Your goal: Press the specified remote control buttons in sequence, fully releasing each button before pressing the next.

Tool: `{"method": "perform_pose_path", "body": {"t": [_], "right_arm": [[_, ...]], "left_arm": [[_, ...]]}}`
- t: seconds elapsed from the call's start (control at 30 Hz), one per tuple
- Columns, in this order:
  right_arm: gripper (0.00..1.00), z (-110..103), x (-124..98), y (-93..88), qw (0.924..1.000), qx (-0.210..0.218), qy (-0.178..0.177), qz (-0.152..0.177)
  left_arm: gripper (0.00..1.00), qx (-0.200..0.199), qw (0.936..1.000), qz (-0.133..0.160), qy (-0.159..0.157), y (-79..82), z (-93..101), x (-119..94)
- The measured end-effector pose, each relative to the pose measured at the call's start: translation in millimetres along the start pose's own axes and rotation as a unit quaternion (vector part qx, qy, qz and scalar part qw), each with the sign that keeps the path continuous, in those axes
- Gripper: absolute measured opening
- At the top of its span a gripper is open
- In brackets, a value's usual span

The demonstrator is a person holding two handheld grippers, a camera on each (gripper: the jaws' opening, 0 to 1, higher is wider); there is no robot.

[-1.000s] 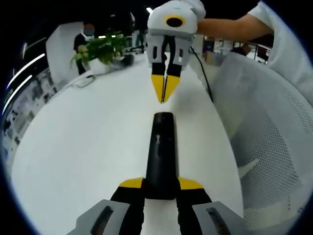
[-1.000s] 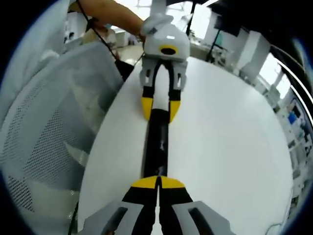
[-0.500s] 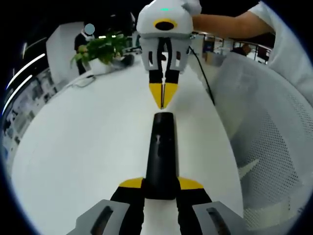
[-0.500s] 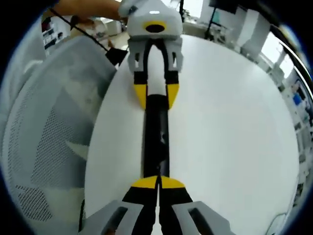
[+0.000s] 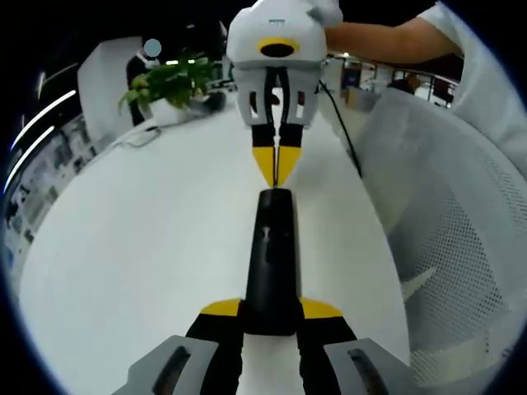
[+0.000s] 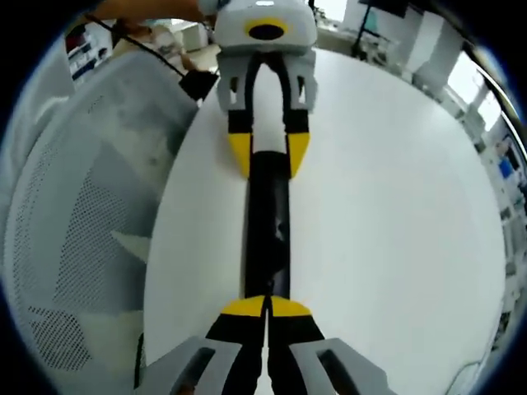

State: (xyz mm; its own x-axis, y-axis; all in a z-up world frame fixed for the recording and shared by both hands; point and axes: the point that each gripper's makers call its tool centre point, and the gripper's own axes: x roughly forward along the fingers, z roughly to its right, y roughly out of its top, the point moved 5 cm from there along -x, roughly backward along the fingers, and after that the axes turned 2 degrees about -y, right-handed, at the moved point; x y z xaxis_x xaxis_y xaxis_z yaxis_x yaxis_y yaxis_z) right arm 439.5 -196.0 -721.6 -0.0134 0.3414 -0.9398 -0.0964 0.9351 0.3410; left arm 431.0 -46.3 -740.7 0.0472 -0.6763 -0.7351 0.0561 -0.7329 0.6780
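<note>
- Black plastic remote control (image 5: 269, 259) lies flat on a white table (image 5: 140, 247), its long axis running between the two grippers.
- At the near end of the remote control in the left gripper view, the left gripper (image 5: 269, 311) clamps the body between its yellow-tipped jaws, steadying it against the table.
- At the far end of the remote control in that view, the right gripper (image 5: 277, 164) points down with its jaws pressed together into a single point, the tip at or just above the end of the remote control.
- From the right gripper view, the right gripper (image 6: 266, 309) hangs over one end of the remote control (image 6: 268, 230), jaws closed and holding nothing, while the left gripper (image 6: 268, 156) grips the opposite end.
- Whether the tip is actually pressing a button cannot be told; no display or light shows which presses are done, so progress through the sequence is unclear.
- Beside the remote control stands a white mesh chair (image 5: 449, 239); beyond its far end sits a potted plant (image 5: 169, 82).
- A bare forearm (image 5: 383, 43) reaches in to the right gripper.
</note>
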Motion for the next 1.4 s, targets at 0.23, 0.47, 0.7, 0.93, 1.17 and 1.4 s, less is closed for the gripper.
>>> {"method": "perform_pose_path", "body": {"t": [0.23, 0.47, 0.7, 0.93, 1.17, 1.4], "right_arm": [[0.00, -0.6, 1.2, 1.2, 1.0000, -0.003, 0.005, -0.002], [0.00, -0.2, 2.8, 0.7, 0.9999, -0.005, 0.010, -0.006], [0.00, 0.9, 3.9, 1.1, 0.9998, -0.004, 0.017, -0.011], [0.00, 1.6, 4.8, 1.6, 0.9997, 0.004, 0.018, -0.017], [0.00, 2.4, 4.5, 1.7, 0.9997, 0.006, 0.019, -0.017], [0.00, 1.9, 4.0, 0.9, 0.9998, 0.005, 0.016, -0.010]], "left_arm": [[0.23, 0.000, 1.0000, 0.001, 0.000, -0.7, -0.6, 0.1], [0.23, 0.000, 1.0000, 0.003, 0.001, -0.9, -0.5, 0.1], [0.23, 0.000, 1.0000, 0.006, 0.001, -1.5, -0.9, 0.1], [0.23, 0.000, 1.0000, 0.008, 0.001, -1.1, -0.5, 0.2], [0.23, 0.000, 1.0000, 0.007, 0.000, -1.6, -1.0, 0.0], [0.23, 0.000, 1.0000, 0.007, 0.001, -2.0, -1.6, -0.3]]}}
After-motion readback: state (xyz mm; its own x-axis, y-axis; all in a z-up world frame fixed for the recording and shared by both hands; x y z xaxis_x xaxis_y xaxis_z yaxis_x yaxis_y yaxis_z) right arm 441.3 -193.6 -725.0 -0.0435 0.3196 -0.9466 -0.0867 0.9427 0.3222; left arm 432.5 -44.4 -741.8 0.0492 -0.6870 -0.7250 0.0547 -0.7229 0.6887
